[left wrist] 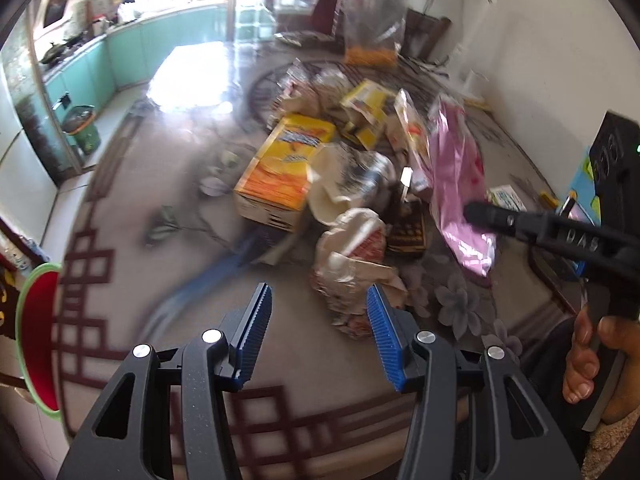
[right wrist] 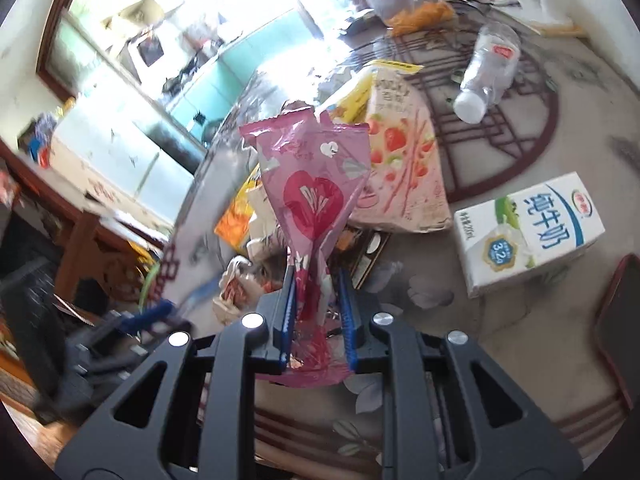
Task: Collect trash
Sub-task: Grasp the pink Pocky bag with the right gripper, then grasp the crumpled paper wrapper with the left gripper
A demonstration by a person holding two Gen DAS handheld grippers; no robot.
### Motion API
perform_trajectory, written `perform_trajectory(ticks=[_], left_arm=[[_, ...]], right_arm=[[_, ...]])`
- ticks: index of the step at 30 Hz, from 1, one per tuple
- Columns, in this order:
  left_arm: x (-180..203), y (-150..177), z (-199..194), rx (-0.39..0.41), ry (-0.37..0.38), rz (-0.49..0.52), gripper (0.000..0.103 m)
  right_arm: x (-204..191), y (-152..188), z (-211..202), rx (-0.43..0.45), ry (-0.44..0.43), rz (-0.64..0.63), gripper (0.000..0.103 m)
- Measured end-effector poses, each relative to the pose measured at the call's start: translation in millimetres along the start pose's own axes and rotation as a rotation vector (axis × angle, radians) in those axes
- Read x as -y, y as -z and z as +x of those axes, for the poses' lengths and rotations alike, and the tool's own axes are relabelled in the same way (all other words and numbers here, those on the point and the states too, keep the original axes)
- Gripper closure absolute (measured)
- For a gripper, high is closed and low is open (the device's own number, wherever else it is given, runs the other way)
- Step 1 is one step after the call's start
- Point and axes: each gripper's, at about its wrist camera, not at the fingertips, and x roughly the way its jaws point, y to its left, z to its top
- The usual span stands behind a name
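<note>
Right wrist view: pink wrapper (right wrist: 314, 208) with a heart print pinched between the blue pads of the right claw (right wrist: 316, 300), jaws nearly closed on its lower part, upper part sticking up and fanned out, lifted above the trash pile. Only this view shows the print clearly, plus the strawberry Pocky bag (right wrist: 400, 168) right behind the wrapper, a white milk carton (right wrist: 528, 232) lying on its side well to the right, a clear plastic bottle (right wrist: 488, 72) on its side further back, and a dark phone-like slab at the right edge. Left wrist view shows the same pink wrapper (left wrist: 460, 184) from the side, hanging off the tip of the right claw (left wrist: 476, 212), which comes in from the right with a hand (left wrist: 588, 356) on its grip. Left claw (left wrist: 318, 312) is spread wide, holding nothing, hovering just short of a crumpled paper wrapper (left wrist: 356, 264) at the near edge of the pile. Behind it: yellow-orange snack box (left wrist: 284, 168), white paper cup (left wrist: 332, 184), a yellow torn box (left wrist: 368, 112), clear bag with orange bits (left wrist: 374, 20) at the far side. All on the patterned round table (left wrist: 160, 288). Red bin with green rim (left wrist: 38, 340) at far left, seen only here. Both views motion-blurred.
</note>
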Motion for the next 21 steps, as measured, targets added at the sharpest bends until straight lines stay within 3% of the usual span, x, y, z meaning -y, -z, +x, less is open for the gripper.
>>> perform_trajectory(ticks=[7, 11, 21], left_arm=[[18, -3, 25, -0.052, 0.060, -0.013, 0.057], [13, -4, 34, -0.073, 0.108, -0.069, 0.057], [-1, -2, 35, -0.061, 0.120, -0.126, 0.073]], right_arm=[[8, -3, -2, 0.020, -0.010, 0.017, 0.083], [8, -1, -2, 0.022, -0.019, 0.038, 0.083], [-1, 0, 3, 0.018, 0.014, -0.009, 0.083]])
